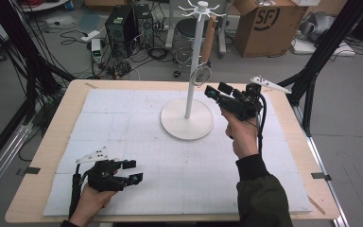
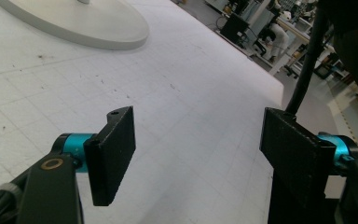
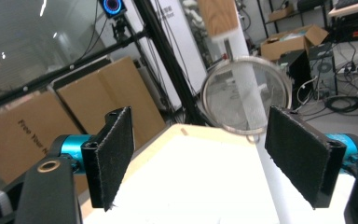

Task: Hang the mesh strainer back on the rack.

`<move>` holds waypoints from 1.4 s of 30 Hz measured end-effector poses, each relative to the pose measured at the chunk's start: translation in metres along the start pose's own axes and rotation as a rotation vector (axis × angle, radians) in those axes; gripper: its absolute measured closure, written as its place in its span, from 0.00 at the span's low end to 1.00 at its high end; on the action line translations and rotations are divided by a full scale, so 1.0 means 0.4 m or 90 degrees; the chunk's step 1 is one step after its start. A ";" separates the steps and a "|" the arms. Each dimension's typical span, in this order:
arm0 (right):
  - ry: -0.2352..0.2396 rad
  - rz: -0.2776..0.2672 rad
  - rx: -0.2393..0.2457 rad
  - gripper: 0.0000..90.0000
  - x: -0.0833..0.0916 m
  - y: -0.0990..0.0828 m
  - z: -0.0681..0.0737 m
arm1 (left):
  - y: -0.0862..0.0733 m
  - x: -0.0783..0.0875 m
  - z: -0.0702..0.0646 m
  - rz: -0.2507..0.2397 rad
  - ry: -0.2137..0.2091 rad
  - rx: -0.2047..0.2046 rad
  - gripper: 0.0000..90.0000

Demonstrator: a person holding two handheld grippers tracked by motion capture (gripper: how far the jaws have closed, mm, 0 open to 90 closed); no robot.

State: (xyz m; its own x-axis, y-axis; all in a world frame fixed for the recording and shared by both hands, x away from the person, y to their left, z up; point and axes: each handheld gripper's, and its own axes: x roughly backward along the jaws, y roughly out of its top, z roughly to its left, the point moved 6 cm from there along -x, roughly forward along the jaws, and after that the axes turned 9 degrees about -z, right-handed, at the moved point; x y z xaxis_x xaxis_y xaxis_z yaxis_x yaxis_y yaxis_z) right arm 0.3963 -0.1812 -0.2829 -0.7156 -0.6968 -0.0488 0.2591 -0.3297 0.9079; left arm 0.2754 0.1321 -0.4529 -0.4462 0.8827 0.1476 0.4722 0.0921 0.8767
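- High view: a mesh strainer (image 1: 201,74) with a wooden handle hangs from a hook of the white stand (image 1: 187,124) at the far middle of the table (image 1: 47,156).
- The right gripper (image 1: 216,90), jaws wide and empty, is raised just beside the sieve; it looks like an approach to unhook it, calling for a close on the rim or handle.
- The left gripper (image 1: 133,170) rests low near the front edge, jaws wide, holding nothing.

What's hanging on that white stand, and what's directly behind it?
A wire mesh strainer with a wooden handle hangs from the white stand. Through the mesh the stand's pole shows; anything beyond is blurred.
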 end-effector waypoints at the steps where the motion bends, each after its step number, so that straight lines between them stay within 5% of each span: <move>1: 0.000 0.001 -0.003 0.26 0.004 -0.006 -0.003 | 0.000 0.000 0.000 -0.002 0.000 0.003 0.30; 7: 0.003 0.001 -0.028 0.25 0.020 -0.042 -0.026 | -0.001 -0.002 0.000 -0.004 0.002 0.005 0.30; 25: 0.000 0.056 -0.022 0.22 0.088 -0.130 -0.044 | 0.000 -0.014 0.000 -0.004 0.002 0.002 0.30; 42: -0.011 0.135 0.027 0.21 0.126 -0.220 -0.050 | 0.000 -0.016 0.005 -0.005 0.008 0.004 0.30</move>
State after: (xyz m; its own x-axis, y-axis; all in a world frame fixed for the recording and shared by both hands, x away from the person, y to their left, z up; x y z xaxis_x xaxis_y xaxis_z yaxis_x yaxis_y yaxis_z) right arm 0.3504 -0.2000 -0.3735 -0.6587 -0.7370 0.1515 0.3778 -0.1498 0.9137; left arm 0.2795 0.1275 -0.4549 -0.4590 0.8764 0.1460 0.4731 0.1021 0.8751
